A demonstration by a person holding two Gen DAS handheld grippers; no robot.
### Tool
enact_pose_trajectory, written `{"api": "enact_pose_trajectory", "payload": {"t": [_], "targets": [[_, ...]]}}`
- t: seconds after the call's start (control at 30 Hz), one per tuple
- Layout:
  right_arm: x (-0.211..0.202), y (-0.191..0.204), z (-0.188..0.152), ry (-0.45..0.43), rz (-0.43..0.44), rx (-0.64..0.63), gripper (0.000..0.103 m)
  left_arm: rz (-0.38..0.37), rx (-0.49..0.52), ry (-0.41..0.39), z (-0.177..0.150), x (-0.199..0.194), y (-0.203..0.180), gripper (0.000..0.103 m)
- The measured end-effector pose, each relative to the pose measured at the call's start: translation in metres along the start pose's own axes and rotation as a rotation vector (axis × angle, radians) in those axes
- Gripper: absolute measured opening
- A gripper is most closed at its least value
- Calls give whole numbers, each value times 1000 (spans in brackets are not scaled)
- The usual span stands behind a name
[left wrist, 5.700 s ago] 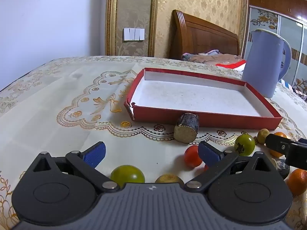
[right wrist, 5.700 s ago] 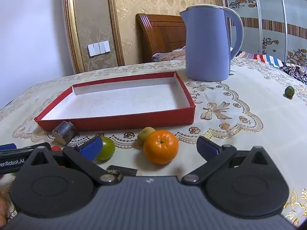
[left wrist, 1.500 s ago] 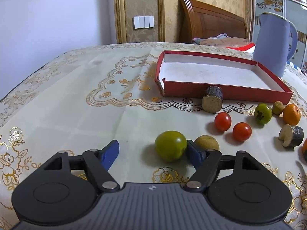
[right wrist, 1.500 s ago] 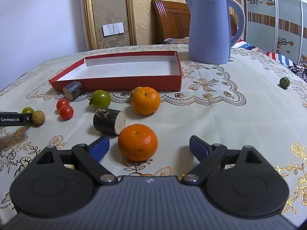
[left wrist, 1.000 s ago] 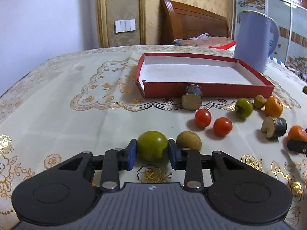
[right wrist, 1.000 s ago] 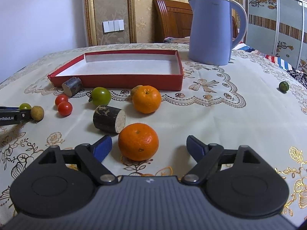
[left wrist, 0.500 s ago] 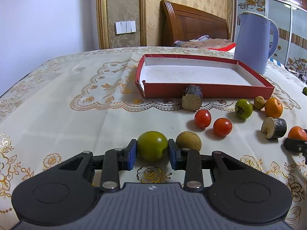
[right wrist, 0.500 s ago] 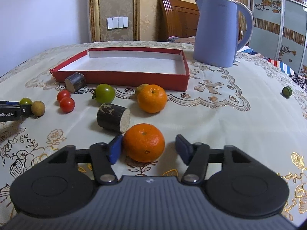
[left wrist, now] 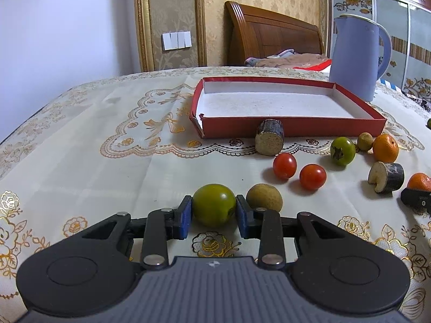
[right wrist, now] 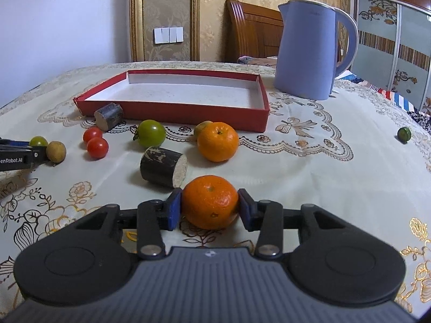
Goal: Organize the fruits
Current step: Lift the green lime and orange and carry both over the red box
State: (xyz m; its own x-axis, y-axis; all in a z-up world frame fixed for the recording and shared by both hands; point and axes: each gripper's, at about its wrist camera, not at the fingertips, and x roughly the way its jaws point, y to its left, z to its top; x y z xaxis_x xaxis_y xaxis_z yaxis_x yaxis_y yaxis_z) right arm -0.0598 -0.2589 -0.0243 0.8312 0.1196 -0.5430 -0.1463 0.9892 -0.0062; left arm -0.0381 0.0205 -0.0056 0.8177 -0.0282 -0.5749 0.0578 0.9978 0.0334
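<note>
- The red tray (right wrist: 186,114) sits toward the far side of the table (right wrist: 309,177), near the middle, and its white floor is bare.
- The blue kettle (right wrist: 312,51) stands upright just beyond the tray's far right corner; what it holds cannot be seen.
- The left gripper (left wrist: 214,212) is clamped on a green fruit (left wrist: 214,204) that rests on the cloth near the table's near edge, with both blue pads pressed to its sides.
- A tan fruit (left wrist: 264,197) lies just beside that gripper's right finger.
- The right gripper (right wrist: 210,206) is closing its jaws on an orange (right wrist: 210,202); both pads touch the fruit's sides, and the fruit sits on the cloth.
- In front of the tray's near wall lie two red tomatoes (right wrist: 94,143), a green tomato (right wrist: 150,133), a second orange (right wrist: 218,141) with a small fruit partly hidden behind it, and two dark cut log pieces (right wrist: 163,167); the farther piece is close against the tray wall.
- A small green fruit (right wrist: 404,134) lies alone near the table's right edge, well apart from the rest.
- In the right wrist view, white lettering on the side of the left gripper reads "enRobot.AI", with its start cut off by the picture's edge.
</note>
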Motion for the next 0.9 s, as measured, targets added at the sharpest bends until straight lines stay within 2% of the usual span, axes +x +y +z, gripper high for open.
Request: {"api": "enact_pose_trajectory", "payload": {"t": [0.4,0.67,0.9], "targets": [[-8,-1,9,-37,11,16,41,3,-42,-12,11,-5,-2,32],[-12,-3,31,-90,-2,11,41,4,-13,-39,30,-7,-10,32],[3,-10,57,-115,-11,24,41,9,31,-63,60,4,-29,32]]}}
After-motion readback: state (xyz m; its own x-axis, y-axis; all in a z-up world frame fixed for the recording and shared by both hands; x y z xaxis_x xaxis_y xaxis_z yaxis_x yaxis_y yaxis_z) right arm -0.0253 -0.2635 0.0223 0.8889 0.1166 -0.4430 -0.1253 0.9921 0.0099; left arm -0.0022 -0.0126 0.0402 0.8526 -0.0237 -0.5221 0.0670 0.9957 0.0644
